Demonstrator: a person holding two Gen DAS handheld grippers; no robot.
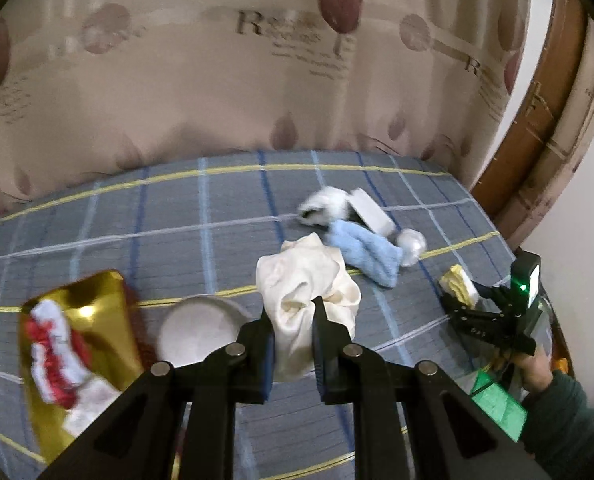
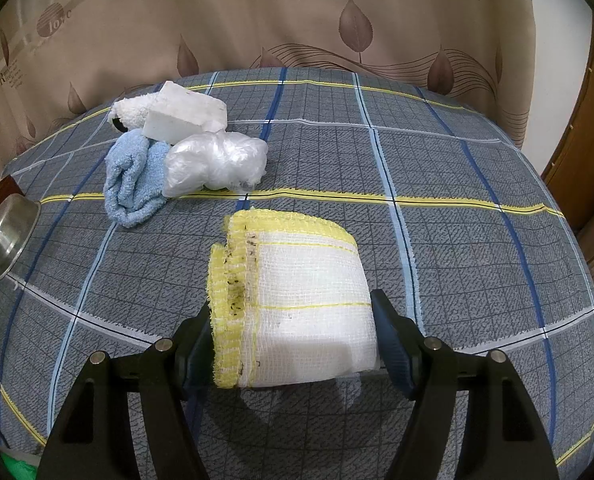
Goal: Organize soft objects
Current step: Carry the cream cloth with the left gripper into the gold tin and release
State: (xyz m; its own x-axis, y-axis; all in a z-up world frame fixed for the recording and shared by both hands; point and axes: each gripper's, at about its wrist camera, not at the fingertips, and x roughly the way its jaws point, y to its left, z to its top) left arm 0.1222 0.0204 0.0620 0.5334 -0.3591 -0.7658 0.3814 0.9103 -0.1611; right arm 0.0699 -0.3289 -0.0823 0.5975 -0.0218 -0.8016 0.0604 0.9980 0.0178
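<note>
My left gripper [image 1: 293, 312] is shut on a crumpled cream cloth [image 1: 305, 276] and holds it above the checked bedspread [image 1: 137, 220]. Beyond it lies a pile: a fluffy white item [image 1: 325, 208], a white block [image 1: 371, 210], a blue towel [image 1: 365, 252] and a balled plastic bag [image 1: 411, 244]. My right gripper [image 2: 293, 308] grips a folded white mesh cloth with yellow edging [image 2: 297, 300] on both sides, lifted just off the bedspread [image 2: 437, 200]. The same pile sits far left there: blue towel [image 2: 133, 176], plastic bag [image 2: 217, 160], white block [image 2: 185, 118].
A steel bowl [image 1: 197, 332] and a gold packet [image 1: 105, 300] with a red-and-white item on it lie at the left. The bowl [image 2: 7, 236] shows at the right wrist view's left edge. A beige curtain [image 1: 217, 100] hangs behind the bed. A hand [image 1: 537, 368] holds the right gripper.
</note>
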